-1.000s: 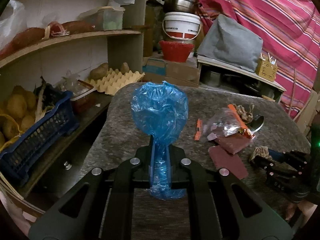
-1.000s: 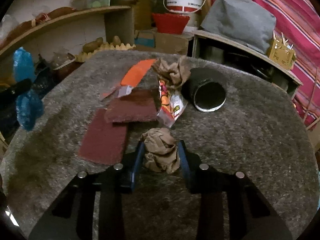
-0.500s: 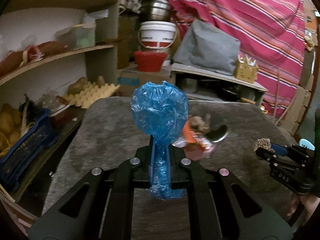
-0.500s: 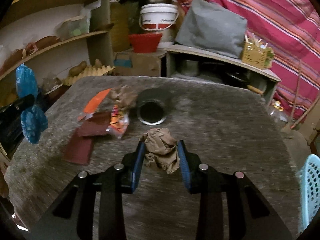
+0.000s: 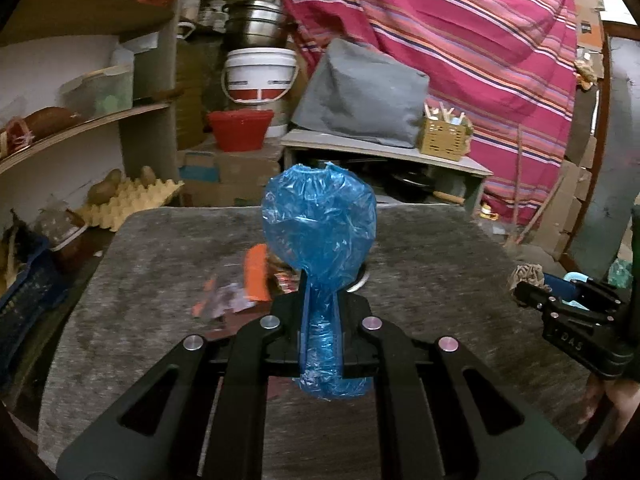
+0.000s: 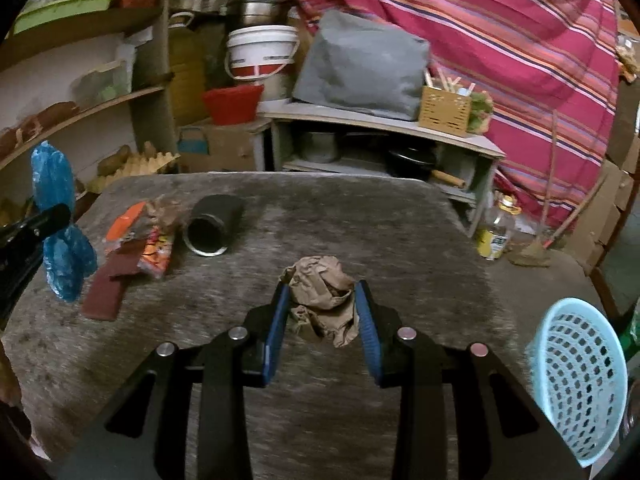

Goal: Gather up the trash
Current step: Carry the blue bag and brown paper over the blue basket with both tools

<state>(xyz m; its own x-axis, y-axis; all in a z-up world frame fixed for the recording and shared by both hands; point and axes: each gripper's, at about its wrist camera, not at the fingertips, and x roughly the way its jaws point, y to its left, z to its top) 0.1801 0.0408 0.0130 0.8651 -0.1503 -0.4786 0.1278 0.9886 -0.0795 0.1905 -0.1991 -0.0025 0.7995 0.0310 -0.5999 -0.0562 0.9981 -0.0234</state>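
Observation:
My left gripper point(image 5: 320, 304) is shut on a crumpled blue plastic bag point(image 5: 319, 224), which bulges above the fingers and hangs out below them. In the right wrist view that bag point(image 6: 60, 224) shows at the far left. My right gripper point(image 6: 322, 300) is shut on a crumpled brown paper ball point(image 6: 322, 292), held above the grey table point(image 6: 360, 216). The right gripper point(image 5: 528, 284) also appears at the right edge of the left wrist view with the paper ball point(image 5: 526, 276) at its tip. More trash lies on the table: an orange wrapper point(image 6: 158, 254), maroon pads point(image 6: 108, 288), a black can point(image 6: 214, 230).
A light blue perforated basket point(image 6: 580, 376) stands low beside the table's right side. Shelves with an egg tray point(image 5: 128, 200) and a blue crate point(image 5: 28, 292) line the left. A low shelf point(image 6: 380, 124), a white bucket point(image 6: 262, 54) and a striped cloth point(image 6: 500, 40) lie behind. A bottle point(image 6: 496, 232) sits on the floor.
Both grippers have swung to the right and risen a little, each keeping its load. The table trash has slid left in both views, and the blue basket has come into the right wrist view.

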